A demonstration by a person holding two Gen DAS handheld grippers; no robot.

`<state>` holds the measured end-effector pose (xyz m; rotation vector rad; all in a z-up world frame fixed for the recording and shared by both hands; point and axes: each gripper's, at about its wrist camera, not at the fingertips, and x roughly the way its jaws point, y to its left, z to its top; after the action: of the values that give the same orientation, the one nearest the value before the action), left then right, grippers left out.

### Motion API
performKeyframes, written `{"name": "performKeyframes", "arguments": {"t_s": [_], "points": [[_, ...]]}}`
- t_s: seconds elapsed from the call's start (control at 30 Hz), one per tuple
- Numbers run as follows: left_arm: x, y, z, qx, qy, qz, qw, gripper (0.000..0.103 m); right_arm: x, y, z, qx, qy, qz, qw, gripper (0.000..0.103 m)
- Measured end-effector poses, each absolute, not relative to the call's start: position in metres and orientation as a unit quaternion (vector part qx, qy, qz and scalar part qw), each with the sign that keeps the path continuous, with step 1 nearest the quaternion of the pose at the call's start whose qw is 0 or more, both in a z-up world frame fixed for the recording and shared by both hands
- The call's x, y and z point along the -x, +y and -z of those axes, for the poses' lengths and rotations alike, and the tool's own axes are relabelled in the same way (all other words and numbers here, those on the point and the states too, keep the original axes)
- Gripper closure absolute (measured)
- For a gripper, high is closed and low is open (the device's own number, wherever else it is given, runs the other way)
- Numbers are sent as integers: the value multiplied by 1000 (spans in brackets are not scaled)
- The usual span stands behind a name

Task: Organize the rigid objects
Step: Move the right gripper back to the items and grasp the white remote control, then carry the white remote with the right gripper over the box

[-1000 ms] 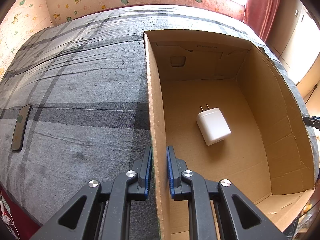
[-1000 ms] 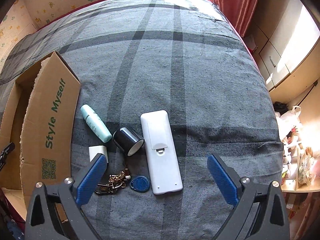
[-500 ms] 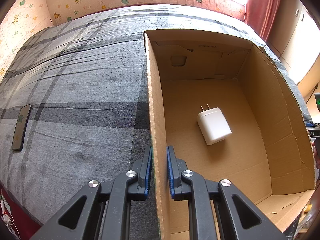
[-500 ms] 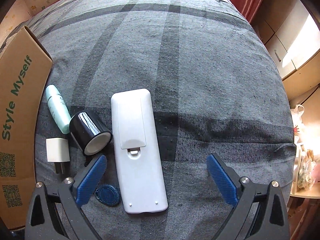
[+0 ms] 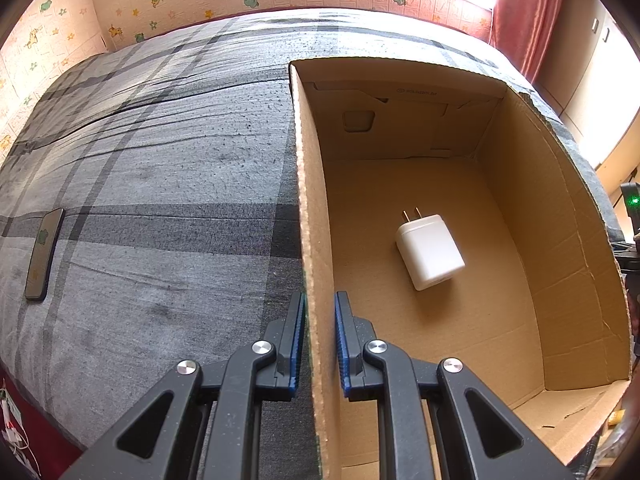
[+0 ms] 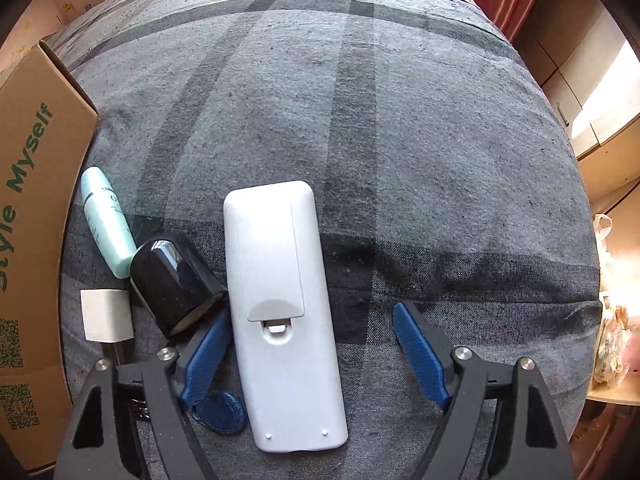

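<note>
A bed with a grey plaid cover (image 5: 168, 184) fills both views. In the left wrist view, a dark phone (image 5: 43, 254) lies flat near the bed's left edge, with open plaid between it and a cardboard box (image 5: 560, 280). The left tool (image 5: 319, 340) pinches the box's upright left wall between its blue pads, at the near end of that wall. Inside, a white charger (image 5: 430, 256) lies on the box floor with bare cardboard all around it.

In the right wrist view, the box's printed side (image 6: 28, 208) runs along the left edge. Just right of it lie a pale green tube (image 6: 106, 220), a white plug cube (image 6: 106, 314) and a black cylinder (image 6: 174, 284) on its side, packed close together. The right tool (image 6: 316, 350) is spread wide around a white remote (image 6: 282, 312) lying face down, with a gap between the remote and the right finger. Its left finger (image 6: 208, 354) sits in the narrow gap between cylinder and remote. A blue key fob (image 6: 220, 414) lies near, left of the remote. To the right and far, the bed is open plaid.
</note>
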<state>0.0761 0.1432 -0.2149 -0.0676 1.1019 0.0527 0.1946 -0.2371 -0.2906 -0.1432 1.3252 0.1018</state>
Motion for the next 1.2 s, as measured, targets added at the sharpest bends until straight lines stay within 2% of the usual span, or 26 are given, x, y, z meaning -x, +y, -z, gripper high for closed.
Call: {"name": "performKeyframes", "arguments": {"t_s": [0.03, 1.2], "points": [[-76, 143, 215, 32, 523, -25, 851, 87, -194, -233, 289, 66, 614, -55, 785, 53], [-73, 138, 211, 26, 518, -23, 855, 88, -149, -208, 202, 34, 570, -9, 821, 54]]}}
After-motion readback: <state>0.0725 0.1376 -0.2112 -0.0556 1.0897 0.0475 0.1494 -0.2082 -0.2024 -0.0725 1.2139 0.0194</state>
